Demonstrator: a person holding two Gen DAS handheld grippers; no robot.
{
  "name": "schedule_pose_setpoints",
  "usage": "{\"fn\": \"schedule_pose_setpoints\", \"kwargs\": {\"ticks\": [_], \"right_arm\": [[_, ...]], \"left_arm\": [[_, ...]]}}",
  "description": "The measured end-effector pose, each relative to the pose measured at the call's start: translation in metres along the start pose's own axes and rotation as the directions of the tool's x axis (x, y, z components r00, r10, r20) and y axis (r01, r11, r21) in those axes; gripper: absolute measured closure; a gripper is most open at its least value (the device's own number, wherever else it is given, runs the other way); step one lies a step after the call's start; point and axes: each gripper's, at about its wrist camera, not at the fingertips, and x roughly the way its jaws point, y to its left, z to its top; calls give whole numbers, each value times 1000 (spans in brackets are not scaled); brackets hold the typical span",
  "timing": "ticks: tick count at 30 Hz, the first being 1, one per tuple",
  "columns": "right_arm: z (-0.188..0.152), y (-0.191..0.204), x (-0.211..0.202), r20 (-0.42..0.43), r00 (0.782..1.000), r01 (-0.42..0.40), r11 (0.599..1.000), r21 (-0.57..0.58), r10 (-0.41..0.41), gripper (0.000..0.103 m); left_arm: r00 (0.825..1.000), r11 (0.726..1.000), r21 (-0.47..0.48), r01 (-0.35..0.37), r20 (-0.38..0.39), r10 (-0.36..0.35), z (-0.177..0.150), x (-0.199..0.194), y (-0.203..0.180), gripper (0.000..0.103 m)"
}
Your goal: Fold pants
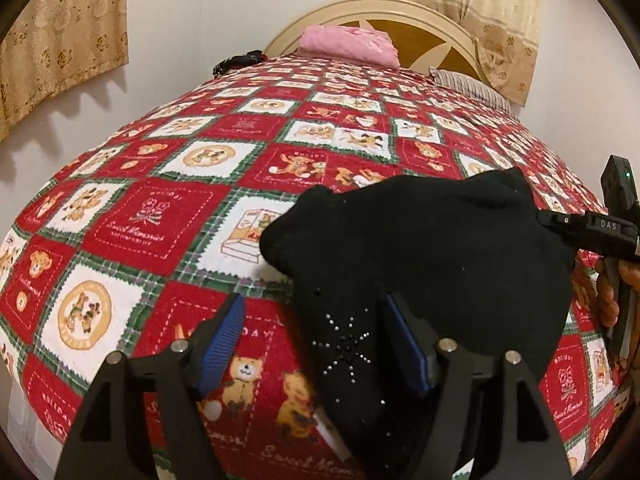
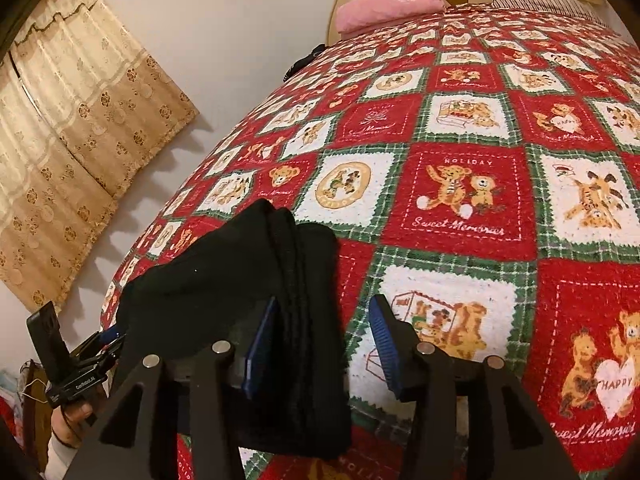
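Observation:
Black pants [image 1: 420, 248] lie folded in a thick bundle on the red teddy-bear quilt [image 1: 160, 220]; a rhinestone star [image 1: 348, 344] shows on their near end. My left gripper [image 1: 310, 304] is open over that end. The cloth lies beside its right blue pad [image 1: 404, 340], and the left pad is clear of it. In the right wrist view the layered edge of the pants [image 2: 208, 280] runs between the open fingers of my right gripper [image 2: 324, 304], next to its left pad [image 2: 260, 344]. Each gripper shows in the other's view: right gripper [image 1: 560, 224], left gripper [image 2: 112, 340].
A pink folded cloth [image 1: 348, 44] and a striped pillow [image 1: 468, 84] lie by the round headboard [image 1: 432, 36] at the far end. A small black object [image 1: 240, 60] sits at the quilt's far left edge. Wall and beige curtains [image 2: 80, 140] stand to the left.

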Motion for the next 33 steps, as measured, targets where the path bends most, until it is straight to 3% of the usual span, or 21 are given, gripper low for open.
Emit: {"fn": "schedule_pose_setpoints", "kwargs": {"ticks": [8,13,21,25,29,33], "right_arm": [[-1,5,-5,1,999,51,999,-18,-51,43],[-10,25,-59,134,978,169,985,-43,-162,43],[-52,55,-127,199,969,162,985,-66,-146,35],[-70,73,-150,243,962,151,985,-80,-128,35],[-85,91,-171,274,957,126,988,-90,-97,34],[-97,107,-191,319,941,158,981,-115,-114,30]], "left_arm": [[1000,1000,0,-27,-2,27,-2,-14,-6,30],[996,998,24,-54,70,52,-3,-47,-20,30],[984,998,70,-9,176,-3,-7,-100,-52,25],[973,997,79,6,228,-24,-11,-125,-62,6],[968,996,89,20,248,-42,-16,-141,-68,6],[967,994,102,24,249,-49,-21,-148,-76,6]]}}
